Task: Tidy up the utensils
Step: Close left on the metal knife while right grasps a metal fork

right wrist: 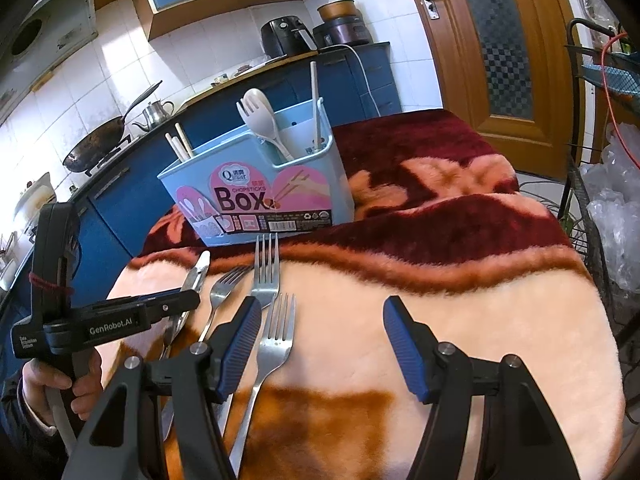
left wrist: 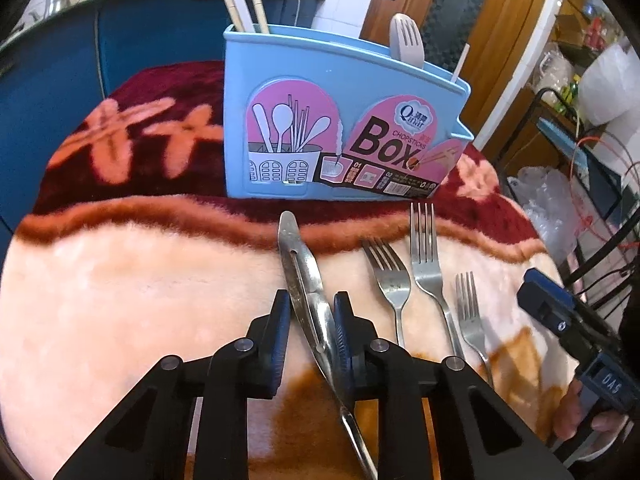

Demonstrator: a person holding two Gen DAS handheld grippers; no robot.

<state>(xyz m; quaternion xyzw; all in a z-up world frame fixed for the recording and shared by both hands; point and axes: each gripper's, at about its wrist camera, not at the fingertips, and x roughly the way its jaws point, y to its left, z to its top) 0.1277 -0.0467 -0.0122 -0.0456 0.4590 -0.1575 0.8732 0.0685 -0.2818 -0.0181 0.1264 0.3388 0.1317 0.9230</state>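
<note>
Left gripper (left wrist: 311, 322), fingers narrowed around a steel peeler (left wrist: 303, 276) lying on the blanket (left wrist: 120, 288), apparently gripping mid-handle; thin, rigid, slippery metal. Right gripper (right wrist: 320, 344) wide, empty, beside forks (right wrist: 266, 268).

- A plush blanket (right wrist: 460, 300) in maroon, peach and brown covers the table.
- A dark wok (right wrist: 94, 142) and a metal kettle (right wrist: 154, 114) sit on the stove.
- A black air fryer (right wrist: 282, 36) and a cooker (right wrist: 340, 24) stand on the blue counter (right wrist: 352, 68).
- A wooden door (right wrist: 492, 40) with patterned glass stands beyond.
</note>
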